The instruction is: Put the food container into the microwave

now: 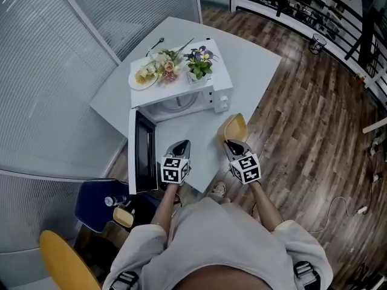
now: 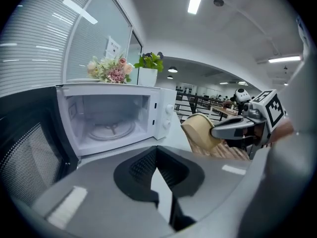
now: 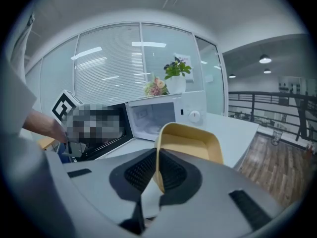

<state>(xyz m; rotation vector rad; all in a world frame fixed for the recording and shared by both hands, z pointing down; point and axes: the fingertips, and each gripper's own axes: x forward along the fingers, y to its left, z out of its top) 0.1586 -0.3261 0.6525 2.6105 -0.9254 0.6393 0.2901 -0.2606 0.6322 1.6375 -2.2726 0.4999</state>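
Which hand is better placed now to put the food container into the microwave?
Right. The right tongs grip the food container by its rim, facing the microwave, whose door stands open. The left tongs are shut and empty.

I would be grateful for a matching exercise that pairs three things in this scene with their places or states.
Things:
1. yellow plastic food container
2. dark-windowed microwave door
3. white pot with a green plant

Places or states:
A. swung wide open
B. standing on top of the white microwave
C. clamped by its wall in the right hand-held gripper

Pairs: 1-C, 2-A, 3-B
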